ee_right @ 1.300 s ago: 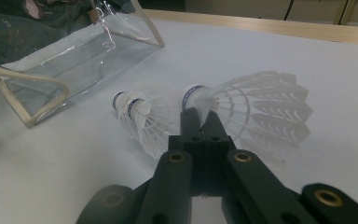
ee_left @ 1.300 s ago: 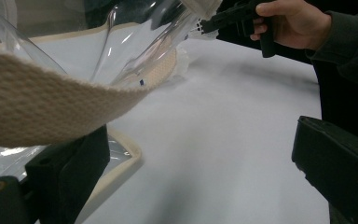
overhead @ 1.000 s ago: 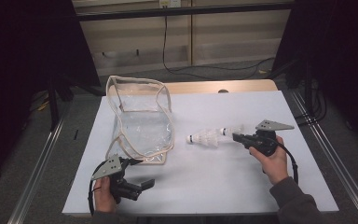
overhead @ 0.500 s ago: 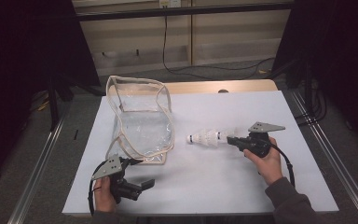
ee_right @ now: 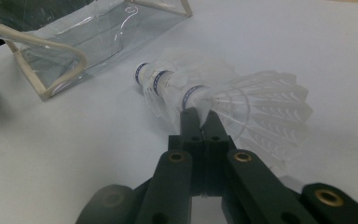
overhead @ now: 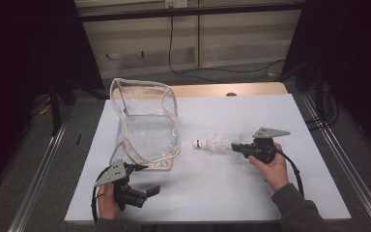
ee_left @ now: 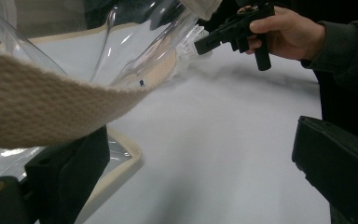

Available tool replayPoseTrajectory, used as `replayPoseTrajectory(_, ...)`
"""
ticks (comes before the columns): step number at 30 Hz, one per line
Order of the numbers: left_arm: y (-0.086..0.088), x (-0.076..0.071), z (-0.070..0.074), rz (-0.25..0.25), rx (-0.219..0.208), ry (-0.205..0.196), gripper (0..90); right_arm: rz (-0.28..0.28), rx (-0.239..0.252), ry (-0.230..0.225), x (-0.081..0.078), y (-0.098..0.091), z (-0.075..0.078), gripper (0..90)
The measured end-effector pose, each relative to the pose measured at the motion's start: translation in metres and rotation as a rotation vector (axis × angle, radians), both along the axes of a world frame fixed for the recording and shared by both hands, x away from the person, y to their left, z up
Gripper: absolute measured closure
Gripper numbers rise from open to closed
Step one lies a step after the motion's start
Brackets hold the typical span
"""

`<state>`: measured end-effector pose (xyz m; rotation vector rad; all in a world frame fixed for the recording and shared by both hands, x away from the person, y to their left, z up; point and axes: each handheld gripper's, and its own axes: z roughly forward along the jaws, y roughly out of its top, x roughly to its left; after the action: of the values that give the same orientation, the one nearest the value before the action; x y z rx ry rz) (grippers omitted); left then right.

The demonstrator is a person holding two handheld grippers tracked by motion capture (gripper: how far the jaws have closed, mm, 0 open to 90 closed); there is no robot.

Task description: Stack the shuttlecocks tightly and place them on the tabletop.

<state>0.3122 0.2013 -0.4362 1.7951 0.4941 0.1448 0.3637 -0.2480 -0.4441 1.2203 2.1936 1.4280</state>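
Shuttlecocks (overhead: 216,143), nested in a stack with corks pointing left, held above mid-table just right of the clear pouch (overhead: 147,126). Pinched at the feather skirt between the right gripper (ee_right: 200,114) jaws, pressed nearly together. Left gripper (ee_left: 200,177) jaws spread wide, the pouch's woven trim lying over one, unclamped. Likely trouble: stack separating or feathers crushing under that thin pinch; pouch mouth sagging shut. Blue bands on corks, no legible writing.
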Motion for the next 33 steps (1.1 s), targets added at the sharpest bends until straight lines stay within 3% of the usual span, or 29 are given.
replayPoseTrajectory(33,-0.001,0.000,-0.001,0.001,0.003,0.002,4.0,0.032,-0.002,0.009,0.010,0.014,-0.004,90.0)
